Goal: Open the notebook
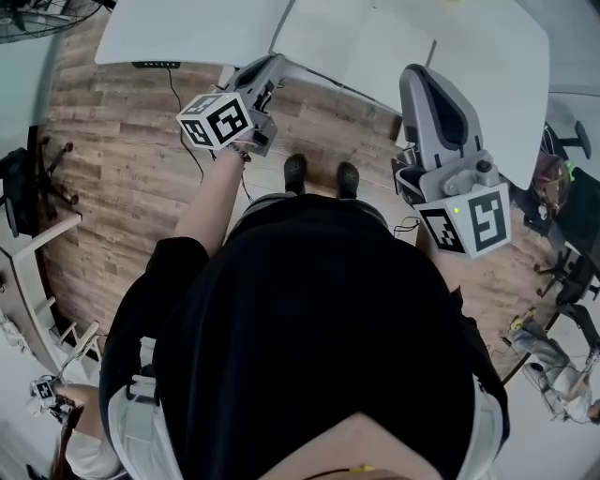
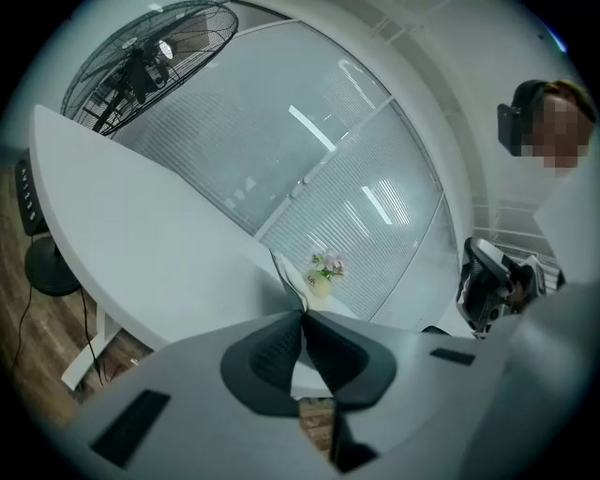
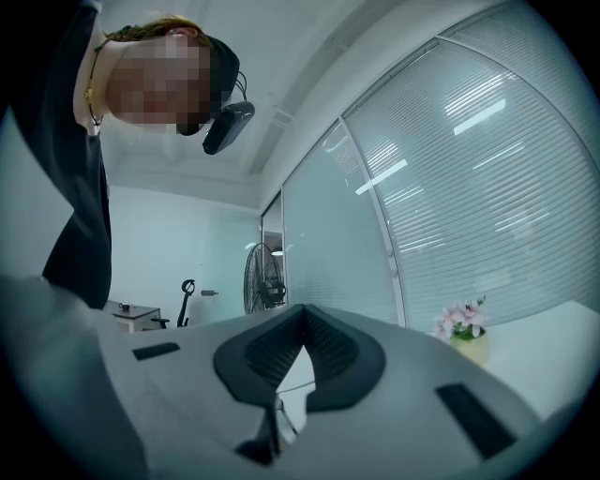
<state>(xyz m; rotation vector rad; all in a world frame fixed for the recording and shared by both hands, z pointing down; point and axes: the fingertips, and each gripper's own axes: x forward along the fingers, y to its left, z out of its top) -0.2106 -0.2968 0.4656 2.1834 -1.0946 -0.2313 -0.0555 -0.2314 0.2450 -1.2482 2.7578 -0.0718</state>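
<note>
Jaws together, left gripper [image 2: 302,315], right gripper [image 3: 302,310], ribbed dark wedge-shaped pads [image 2: 272,356]

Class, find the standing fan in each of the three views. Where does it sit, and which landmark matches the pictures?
Head view: the fan in the top left corner, cut by the edge.
Left gripper view: the fan at upper left, above the white table's far end.
Right gripper view: the fan just left of centre, by the glass wall.
Shared landmark: the white table, in all three.
</note>
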